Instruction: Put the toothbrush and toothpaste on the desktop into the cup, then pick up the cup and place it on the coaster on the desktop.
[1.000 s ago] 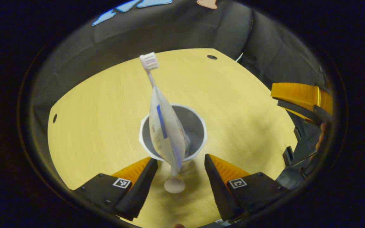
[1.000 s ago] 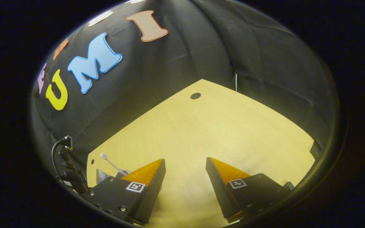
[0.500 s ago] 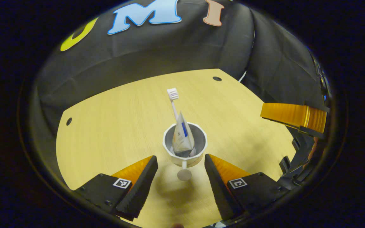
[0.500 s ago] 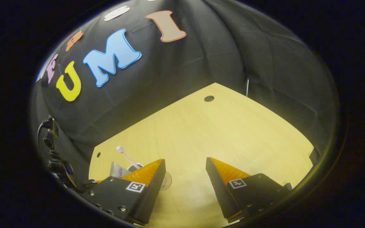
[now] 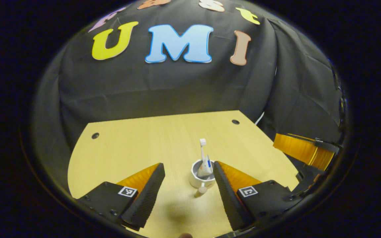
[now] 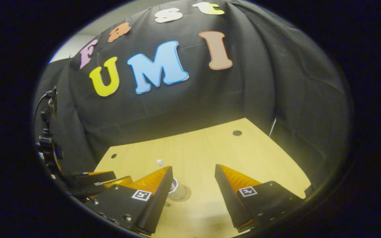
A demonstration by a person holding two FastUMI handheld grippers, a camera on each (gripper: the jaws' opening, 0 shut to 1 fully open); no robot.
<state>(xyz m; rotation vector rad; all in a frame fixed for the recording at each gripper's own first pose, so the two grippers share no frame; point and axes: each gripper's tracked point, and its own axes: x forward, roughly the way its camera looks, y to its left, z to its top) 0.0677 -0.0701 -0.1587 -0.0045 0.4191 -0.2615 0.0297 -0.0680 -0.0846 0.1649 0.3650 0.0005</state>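
Observation:
A white cup stands upright on the yellow desktop. In it are a toothbrush, head up, and a toothpaste tube. A short stem with a round end sticks out of the cup toward me. My left gripper is open, pulled back from the cup and touching nothing. My right gripper is open and holds nothing. In the right gripper view its left finger hides most of the cup; the brush head and a pale round disc show beside it. I cannot tell whether that disc is the coaster.
The other gripper's finger juts in at the desk's right edge. In the right gripper view the left gripper sits at the lower left beside cables. Black cloth walls close the back and sides. Small holes mark the desktop's far corners.
My left gripper has drawn back from the cup, which now looks much smaller and farther off. The right gripper has also pulled back and tilted up. The cup, brush and tube stay put.

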